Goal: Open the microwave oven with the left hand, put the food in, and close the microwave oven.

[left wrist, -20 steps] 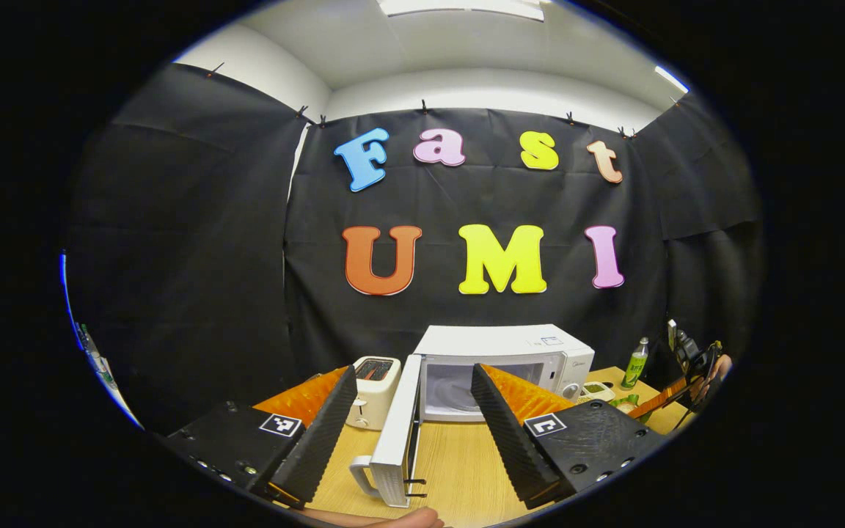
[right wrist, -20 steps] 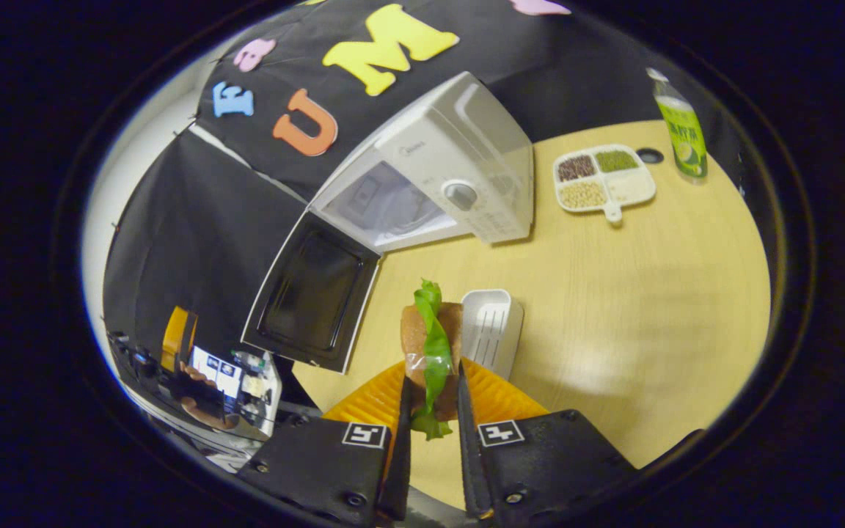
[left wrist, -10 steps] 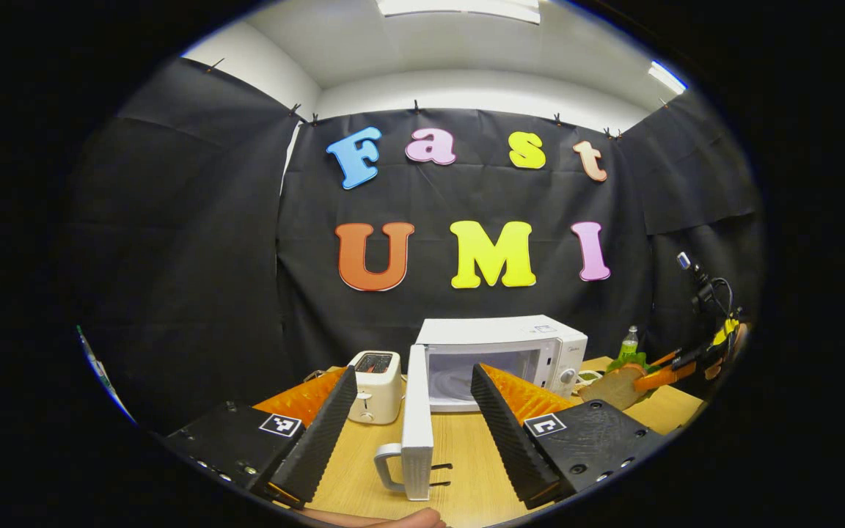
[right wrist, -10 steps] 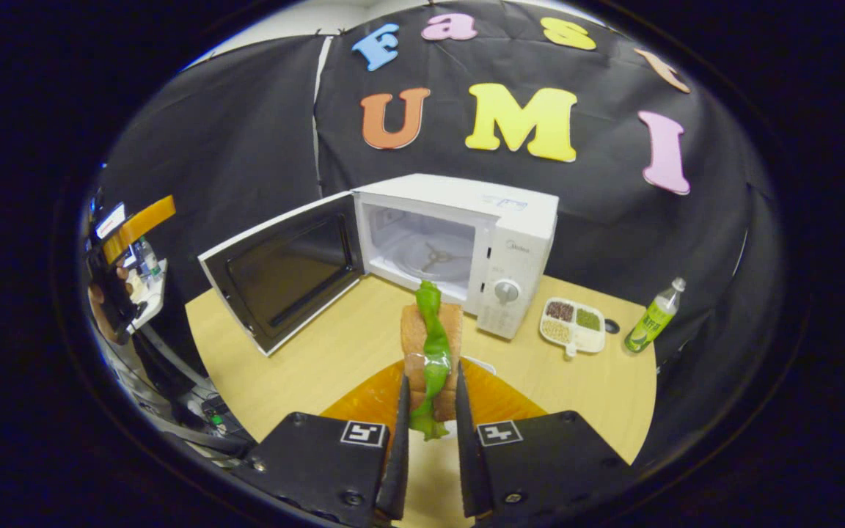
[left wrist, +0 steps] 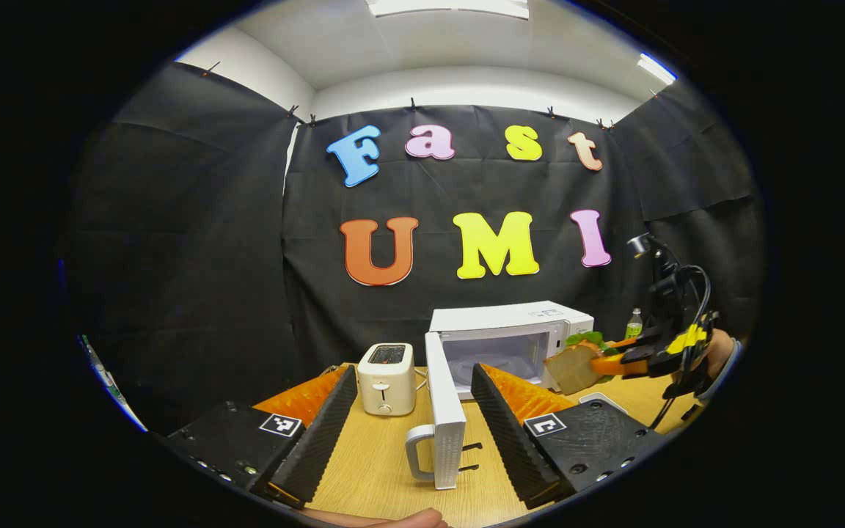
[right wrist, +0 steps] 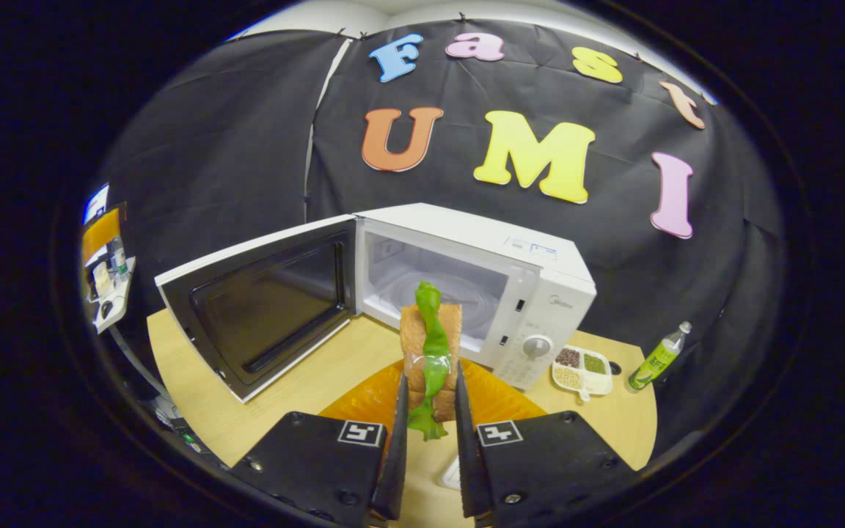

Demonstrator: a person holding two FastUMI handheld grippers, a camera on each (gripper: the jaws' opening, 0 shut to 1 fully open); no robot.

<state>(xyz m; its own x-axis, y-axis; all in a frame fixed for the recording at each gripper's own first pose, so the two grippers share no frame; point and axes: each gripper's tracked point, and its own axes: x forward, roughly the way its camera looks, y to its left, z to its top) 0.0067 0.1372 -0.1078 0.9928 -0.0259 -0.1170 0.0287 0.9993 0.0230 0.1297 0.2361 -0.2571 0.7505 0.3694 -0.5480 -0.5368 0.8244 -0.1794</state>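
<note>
The white microwave (left wrist: 510, 326) stands at the back of the table, its door (left wrist: 444, 418) swung wide open and edge-on to me, handle toward me. My left gripper (left wrist: 414, 369) is open, held back from the door with nothing between its fingers. In the right gripper view the microwave (right wrist: 540, 286) shows its empty cavity (right wrist: 430, 282) and the door (right wrist: 261, 301) out to the left. My right gripper (right wrist: 430, 389) is shut on a sandwich (right wrist: 431, 345) of brown bread with green lettuce, held upright just before the cavity. The left gripper view shows that sandwich (left wrist: 573, 367) in front of the microwave.
A white toaster (left wrist: 387, 378) stands left of the door. A divided tray of beans (right wrist: 580, 367) and a green bottle (right wrist: 657, 356) sit right of the microwave. A white dish (right wrist: 452, 473) lies under my right gripper. A hand (left wrist: 719, 356) holds the right gripper.
The right gripper has carried the sandwich up and toward the microwave's open cavity. The left gripper has drifted slightly left of the door and stays open.
</note>
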